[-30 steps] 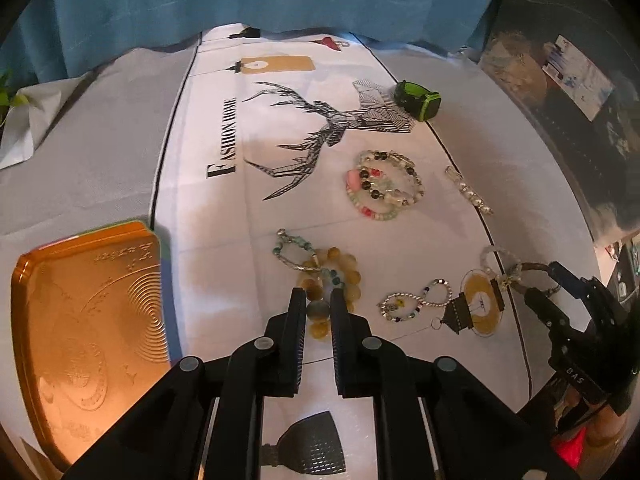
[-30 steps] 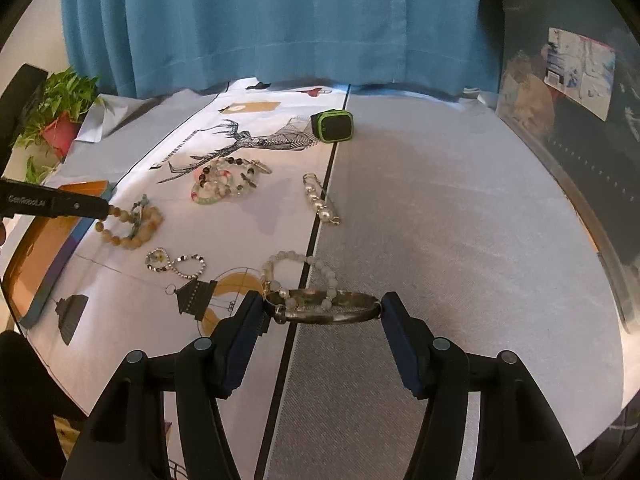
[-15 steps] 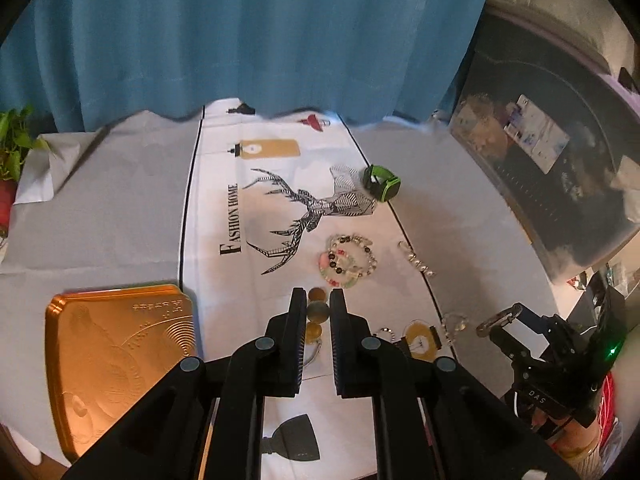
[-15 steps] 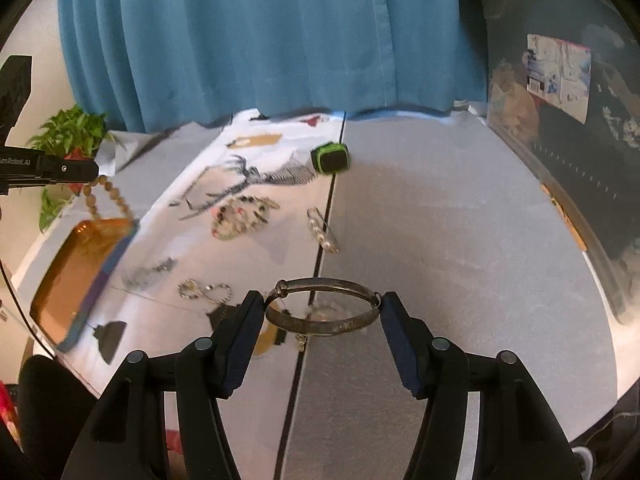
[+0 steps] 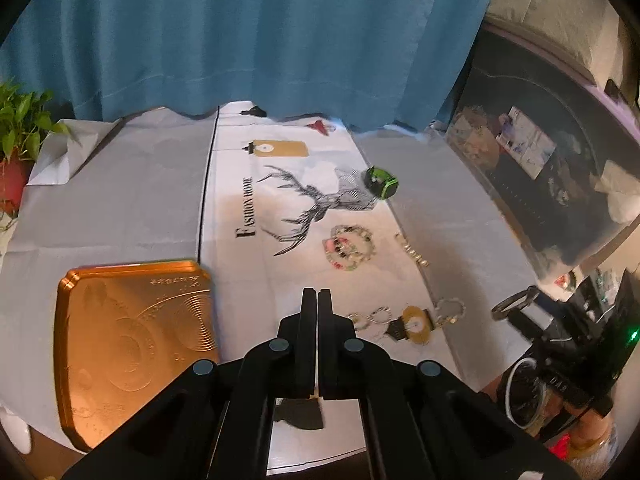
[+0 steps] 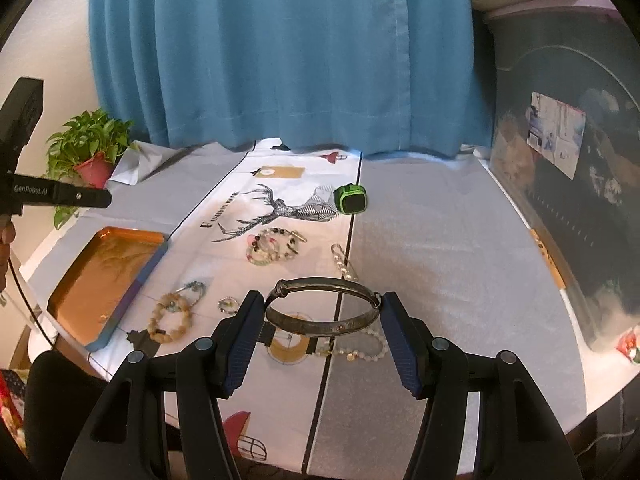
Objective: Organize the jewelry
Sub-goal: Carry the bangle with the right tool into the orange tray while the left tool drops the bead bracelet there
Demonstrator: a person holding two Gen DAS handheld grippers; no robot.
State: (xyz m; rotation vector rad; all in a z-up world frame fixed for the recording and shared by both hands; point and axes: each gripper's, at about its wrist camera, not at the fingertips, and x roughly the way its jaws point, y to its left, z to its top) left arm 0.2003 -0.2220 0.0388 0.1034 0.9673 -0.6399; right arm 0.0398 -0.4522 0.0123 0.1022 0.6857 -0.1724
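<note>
My right gripper (image 6: 322, 312) is shut on a silver bangle (image 6: 320, 322) and holds it above the table; it also shows in the left wrist view (image 5: 516, 304). My left gripper (image 5: 317, 296) is shut with nothing between its fingers, raised over the table. The amber bead bracelet (image 6: 170, 316) lies on the printed cloth beside the orange tray (image 6: 100, 276), which also shows in the left wrist view (image 5: 132, 344). A pile of mixed bead bracelets (image 5: 352, 246) lies mid-cloth, also seen from the right wrist (image 6: 272, 246). A small beaded chain (image 5: 370, 318) and a pale bead bracelet (image 6: 360, 350) lie near the front.
A green smartwatch (image 6: 351, 199) sits at the back of the cloth. A pearl clip (image 6: 344, 266) lies on the cloth's seam. A potted plant (image 6: 90, 156) stands far left. A blue curtain (image 6: 280, 52) hangs behind and a dark bin (image 6: 572, 200) stands on the right.
The amber bead bracelet has left my left gripper and lies on the cloth by the tray; the left jaws have closed fully. My right gripper has lifted the silver bangle a little higher.
</note>
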